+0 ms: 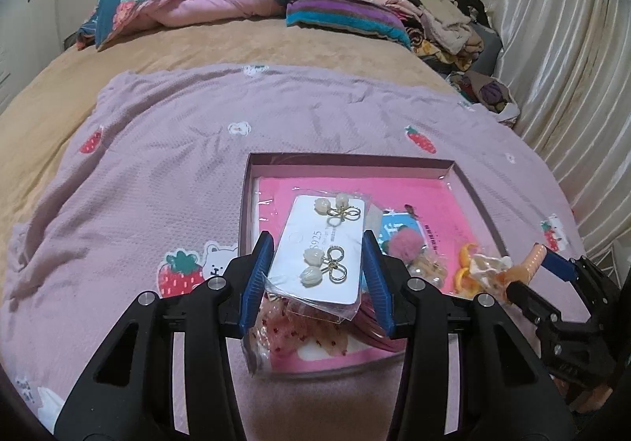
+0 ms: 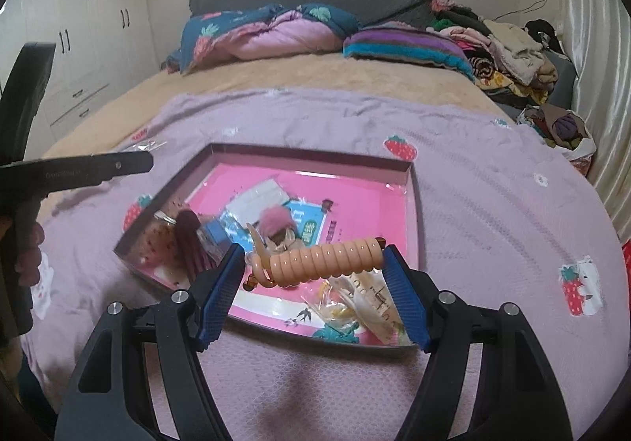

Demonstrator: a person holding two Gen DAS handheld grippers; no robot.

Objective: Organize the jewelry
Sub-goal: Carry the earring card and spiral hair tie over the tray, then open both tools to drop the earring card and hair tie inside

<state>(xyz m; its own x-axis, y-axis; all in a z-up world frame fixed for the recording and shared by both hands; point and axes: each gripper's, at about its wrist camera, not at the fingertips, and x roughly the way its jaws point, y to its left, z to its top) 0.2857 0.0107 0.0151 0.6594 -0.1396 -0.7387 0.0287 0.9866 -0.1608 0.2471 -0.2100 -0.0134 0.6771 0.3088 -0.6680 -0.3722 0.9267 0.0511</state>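
Observation:
A shallow box with a pink lining (image 1: 457, 180) (image 2: 414, 196) lies on the lilac blanket and holds several hair ties and jewelry packets. My left gripper (image 1: 319, 259) is shut on a white earring card in a clear bag (image 1: 321, 243), held above the box's near left part. The card carries two gold earrings with white flower beads. My right gripper (image 2: 315, 263) is shut on a peach spiral hair tie (image 2: 319, 259), held over the box's near edge. The right gripper also shows at the right in the left wrist view (image 1: 540, 263).
In the box lie a pink pom-pom tie (image 1: 406, 245) (image 2: 276, 222), a dotted scrunchie (image 1: 303, 338) and orange pieces (image 1: 465, 271). The left gripper's body (image 2: 79, 169) reaches in from the left. Folded quilts (image 2: 268, 34) and a clothes pile (image 2: 512, 58) lie at the bed's head.

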